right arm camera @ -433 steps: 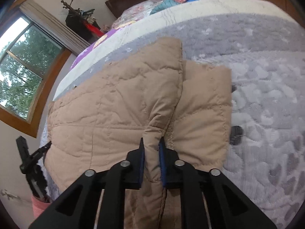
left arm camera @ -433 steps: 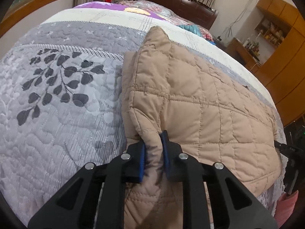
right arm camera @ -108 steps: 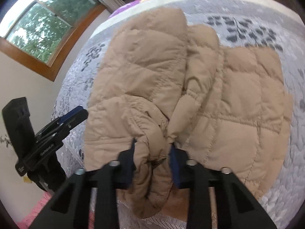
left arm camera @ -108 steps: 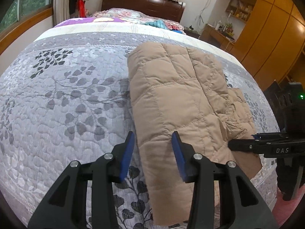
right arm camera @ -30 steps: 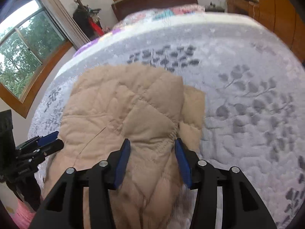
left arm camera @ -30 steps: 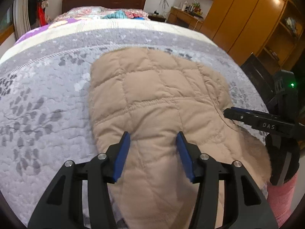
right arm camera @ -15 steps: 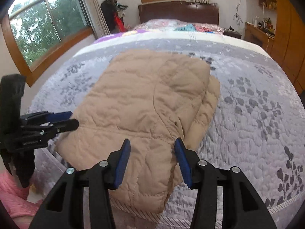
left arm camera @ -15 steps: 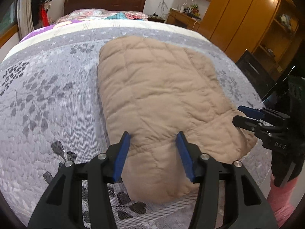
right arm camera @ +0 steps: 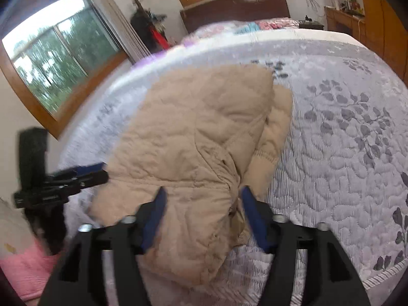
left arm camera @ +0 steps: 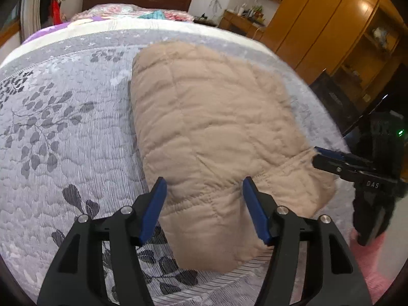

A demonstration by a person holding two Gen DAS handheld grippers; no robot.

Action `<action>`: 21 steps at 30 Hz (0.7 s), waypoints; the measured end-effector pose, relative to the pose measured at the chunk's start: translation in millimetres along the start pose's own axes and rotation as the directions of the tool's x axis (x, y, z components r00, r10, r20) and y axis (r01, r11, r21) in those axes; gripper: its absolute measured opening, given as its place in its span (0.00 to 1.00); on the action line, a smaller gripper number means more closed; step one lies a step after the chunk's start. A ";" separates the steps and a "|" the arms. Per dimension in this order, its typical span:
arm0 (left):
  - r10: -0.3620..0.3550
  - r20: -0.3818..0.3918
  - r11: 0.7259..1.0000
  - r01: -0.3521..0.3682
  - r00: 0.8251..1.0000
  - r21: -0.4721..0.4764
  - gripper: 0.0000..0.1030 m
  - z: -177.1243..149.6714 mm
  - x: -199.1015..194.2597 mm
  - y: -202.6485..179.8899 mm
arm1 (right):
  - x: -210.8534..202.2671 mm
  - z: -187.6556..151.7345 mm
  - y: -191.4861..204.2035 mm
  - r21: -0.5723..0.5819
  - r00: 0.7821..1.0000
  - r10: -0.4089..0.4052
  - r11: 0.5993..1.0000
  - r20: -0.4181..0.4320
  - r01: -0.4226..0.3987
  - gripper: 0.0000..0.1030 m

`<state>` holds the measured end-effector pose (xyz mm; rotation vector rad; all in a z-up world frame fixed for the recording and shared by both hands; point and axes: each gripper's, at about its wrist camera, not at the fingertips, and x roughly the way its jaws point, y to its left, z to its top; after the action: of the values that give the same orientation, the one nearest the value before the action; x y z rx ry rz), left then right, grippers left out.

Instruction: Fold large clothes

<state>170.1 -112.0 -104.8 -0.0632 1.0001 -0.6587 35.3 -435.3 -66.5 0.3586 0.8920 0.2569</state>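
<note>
Folded tan jacket [left arm camera: 211, 127] on bed [left arm camera: 63, 132]; left hand-held gripper [left arm camera: 204, 204] and right hand-held gripper [right arm camera: 201, 209] opening, pads clear of it.

tan quilted jacket [left arm camera: 209, 127], grey leaf-print bedspread [left arm camera: 63, 140]

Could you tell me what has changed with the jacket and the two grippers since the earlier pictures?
The tan quilted jacket, then spread wide and pinched by both grippers, now lies folded into a narrower bundle. The left gripper and right gripper have let go; their jaws are opening, with cloth seen between them but not pressed. The grey leaf-patterned bedspread stayed as it was.
</note>
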 end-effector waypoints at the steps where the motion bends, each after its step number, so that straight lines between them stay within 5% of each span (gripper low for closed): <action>1: -0.012 0.013 1.000 0.012 1.000 -0.008 0.70 2.1 -4.4 4.0 | -5.2 0.8 -4.9 0.016 1.000 0.017 1.000 0.011 -0.018 0.78; 5: -0.066 0.030 0.995 0.068 0.997 -0.073 0.78 14.7 -11.0 30.3 | -8.5 2.0 -40.2 0.134 0.993 0.122 0.983 0.009 -0.122 0.83; 12: -0.189 -0.052 0.966 0.176 0.981 -0.189 0.82 23.9 21.8 75.6 | 27.1 -3.4 -85.6 0.306 0.951 0.309 0.906 -0.006 -0.292 0.88; 21: -0.335 -0.095 0.916 0.300 0.937 -0.266 0.85 30.4 61.1 94.9 | 60.0 -1.1 -106.1 0.347 0.926 0.375 0.874 -0.037 -0.340 0.94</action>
<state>262.5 -75.8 -166.7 -0.4129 1.2175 -0.8410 78.0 -509.9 -152.9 0.8396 0.9699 0.4723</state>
